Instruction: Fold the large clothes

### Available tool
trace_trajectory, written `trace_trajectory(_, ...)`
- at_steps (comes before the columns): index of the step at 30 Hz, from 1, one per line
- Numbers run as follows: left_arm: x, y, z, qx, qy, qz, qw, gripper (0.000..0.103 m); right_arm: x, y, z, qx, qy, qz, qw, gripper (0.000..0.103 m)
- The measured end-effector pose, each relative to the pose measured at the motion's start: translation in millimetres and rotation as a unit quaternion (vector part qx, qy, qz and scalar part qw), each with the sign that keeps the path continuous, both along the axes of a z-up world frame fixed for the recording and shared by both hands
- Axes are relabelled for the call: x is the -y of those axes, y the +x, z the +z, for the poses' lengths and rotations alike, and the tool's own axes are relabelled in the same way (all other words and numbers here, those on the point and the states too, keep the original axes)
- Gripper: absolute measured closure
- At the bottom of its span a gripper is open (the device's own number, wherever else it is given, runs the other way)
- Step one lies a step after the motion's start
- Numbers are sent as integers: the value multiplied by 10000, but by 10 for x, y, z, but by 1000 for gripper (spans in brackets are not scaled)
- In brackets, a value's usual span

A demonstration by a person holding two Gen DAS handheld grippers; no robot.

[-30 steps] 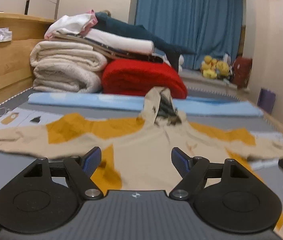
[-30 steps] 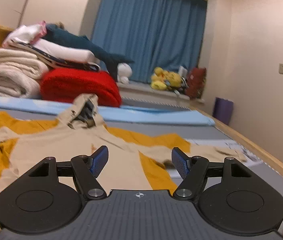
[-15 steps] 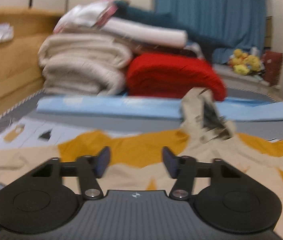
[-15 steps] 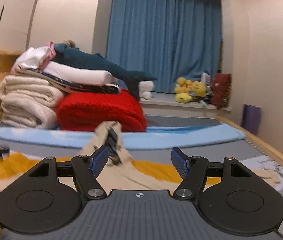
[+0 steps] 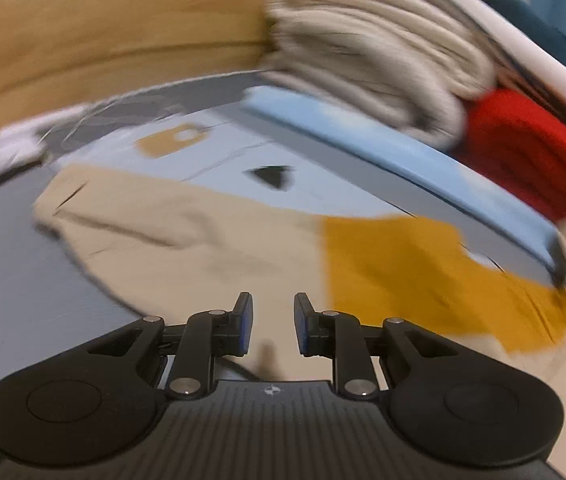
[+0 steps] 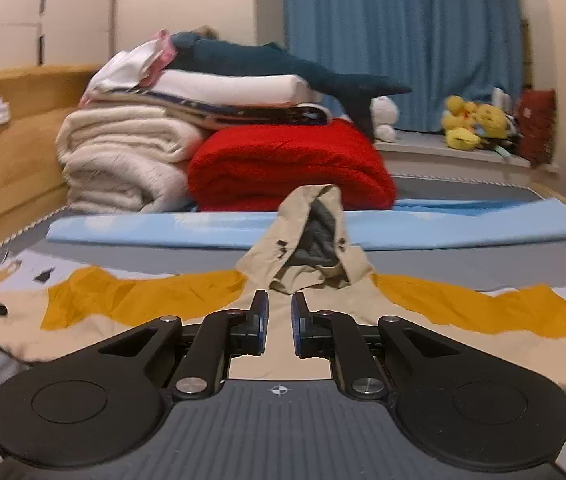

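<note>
A beige and mustard hooded jacket (image 6: 279,308) lies spread flat across the bed (image 6: 463,258). The left gripper (image 5: 269,322) has swung over its left sleeve; the right gripper (image 6: 279,318) hovers below the hood. Both jaws have just been closing, narrow gaps left, nothing between them. A grasp seems imminent.

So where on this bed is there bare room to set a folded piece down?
Free: the grey strip between the hoodie's sleeves and the light blue sheet, widest on the right of the right wrist view. Also grey mattress beside the beige cuff in the left wrist view. Crowded: the head end, stacked with cream blankets and a red blanket.
</note>
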State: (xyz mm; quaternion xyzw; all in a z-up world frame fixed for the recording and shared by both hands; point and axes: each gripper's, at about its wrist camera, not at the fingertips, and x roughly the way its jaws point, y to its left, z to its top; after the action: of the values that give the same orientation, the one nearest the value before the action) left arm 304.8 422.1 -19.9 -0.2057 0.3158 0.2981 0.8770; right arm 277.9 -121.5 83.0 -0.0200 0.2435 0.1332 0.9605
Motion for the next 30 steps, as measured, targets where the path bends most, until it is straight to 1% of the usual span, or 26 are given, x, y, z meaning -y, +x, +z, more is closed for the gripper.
trace_trajectory(2,-317,-85,-50,48,-221,424,9988,72,10,27,-74,-104,0,61,9999,89)
trace_trajectory(4,-604,-170,-105,142,-422,781,9960,69,34,108,-129,-301,20,82,9995,89)
trace_trajectory(6,-786,-236,-148,177,-567,1011,9931,62,35,164,-175,-345,49,126,9993,89)
trace_trajectory(8,-956,-281,-199,166,-655,1179,9907,61,9,210,-234,-414,-62,141,9990,89)
trace_trajectory(12,-1205,-346,-305,194,-829,1436,9860,61,-29,280,-340,-571,-131,206,9981,89)
trace_trajectory(13,-1263,-366,-334,227,-905,1519,9840,60,-41,293,-370,-624,-168,222,9977,89)
trace_trajectory(14,-1302,-391,-358,255,-975,1606,9819,56,-49,297,-393,-665,-194,235,9973,89)
trace_trajectory(15,-1356,-416,-388,282,-1036,1701,9796,54,-60,306,-410,-695,-215,249,9970,89)
trace_trajectory(17,-1418,-449,-452,308,-1123,1823,9763,54,-73,317,-435,-741,-250,274,9966,89)
trace_trajectory(19,-1468,-476,-492,433,-1141,1877,9746,54,-82,324,-450,-754,-274,298,9963,89)
trace_trajectory(20,-1473,-472,-491,459,-1098,1873,9751,56,-85,329,-462,-762,-289,295,9962,89)
trace_trajectory(21,-1466,-450,-488,460,-1051,1851,9760,62,-85,334,-471,-773,-292,291,9962,89)
trace_trajectory(22,-1466,-431,-484,468,-1012,1795,9774,73,-80,343,-479,-796,-291,287,9960,89)
trace_trajectory(23,-1464,-410,-487,467,-1021,1742,9783,95,-77,349,-489,-824,-281,280,9958,89)
trace_trajectory(25,-1419,-395,-442,473,-874,1802,9786,102,-70,365,-507,-868,-268,275,9955,89)
trace_trajectory(28,-1260,-336,-238,596,-547,1811,9801,103,-51,363,-504,-878,-277,252,9954,89)
trace_trajectory(30,-1103,-270,-47,746,-290,1683,9825,103,-35,363,-478,-858,-270,236,9957,92)
